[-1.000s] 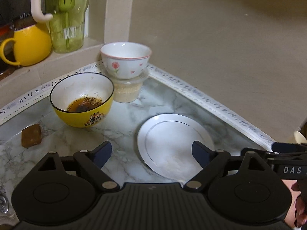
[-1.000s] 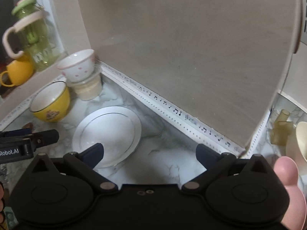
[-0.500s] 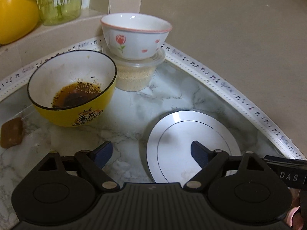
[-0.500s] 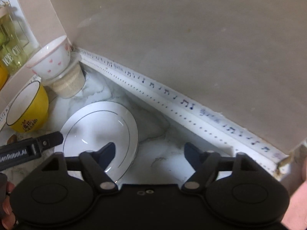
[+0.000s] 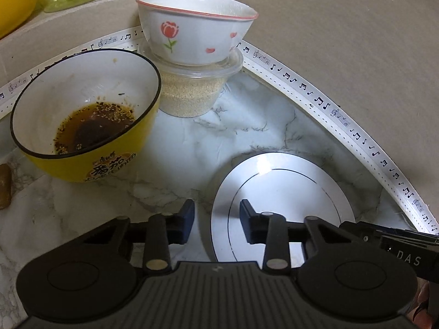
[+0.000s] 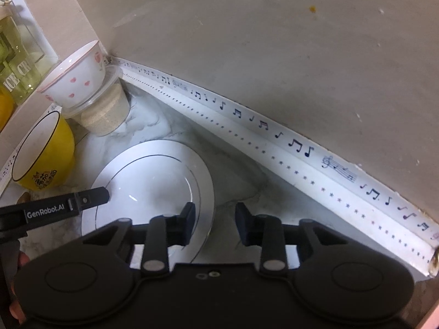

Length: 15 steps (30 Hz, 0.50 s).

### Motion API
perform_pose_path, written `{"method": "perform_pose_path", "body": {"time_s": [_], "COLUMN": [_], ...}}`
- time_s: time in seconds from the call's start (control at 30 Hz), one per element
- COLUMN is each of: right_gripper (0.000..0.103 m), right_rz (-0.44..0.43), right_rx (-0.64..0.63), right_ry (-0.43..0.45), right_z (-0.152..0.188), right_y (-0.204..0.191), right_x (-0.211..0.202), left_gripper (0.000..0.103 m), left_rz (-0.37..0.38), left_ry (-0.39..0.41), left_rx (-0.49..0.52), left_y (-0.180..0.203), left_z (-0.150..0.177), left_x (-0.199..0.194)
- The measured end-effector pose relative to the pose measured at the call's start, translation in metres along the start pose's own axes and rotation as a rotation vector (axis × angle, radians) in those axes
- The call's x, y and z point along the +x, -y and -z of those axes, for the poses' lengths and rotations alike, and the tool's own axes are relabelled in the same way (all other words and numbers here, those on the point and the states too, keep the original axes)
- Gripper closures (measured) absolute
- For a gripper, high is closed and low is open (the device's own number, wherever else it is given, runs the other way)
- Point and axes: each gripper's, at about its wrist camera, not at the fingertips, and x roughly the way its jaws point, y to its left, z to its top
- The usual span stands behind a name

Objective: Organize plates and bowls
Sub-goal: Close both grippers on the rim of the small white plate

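Both grippers closing over opposite rims of the white plate

Lower centre, the left gripper (image 5: pixel 216 218) straddles the left rim of the white plate (image 5: pixel 288 192), jaws narrowing, pads not yet pressing. The right gripper (image 6: pixel 215 220) straddles its right rim likewise. Upper left sit the yellow bowl (image 5: pixel 90 126) and flowered bowl (image 5: pixel 192 33).

corner clutter on a marble counter (image 5: pixel 192 142)

a clear plastic tub (image 5: pixel 192 93) of pale grains stands by the music-note trim (image 6: pixel 274 137); a green ice-cream jar (image 6: pixel 13 76) sits on the ledge, a brown lump (image 5: pixel 4 186) at left.
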Motion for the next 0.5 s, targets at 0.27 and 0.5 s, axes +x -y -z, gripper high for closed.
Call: {"method": "perform_pose_path", "body": {"time_s": [0.27, 0.5], "right_gripper": [0.089, 0.089], "right_rz": [-0.047, -0.032], "right_rx": [0.012, 0.001], "right_ry": [0.0, 0.006], "right_z": [0.0004, 0.0014], "right_y": [0.0019, -0.0024], "right_x": [0.0006, 0.0001], "left_gripper": [0.085, 0.086], "left_rz": [0.031, 0.021], "left_ry": [-0.011, 0.0], "left_rx": [-0.016, -0.005], "left_y": [-0.0008, 0.0026], "left_z": [-0.0027, -0.0022], "left_x": [0.0008, -0.0018]}}
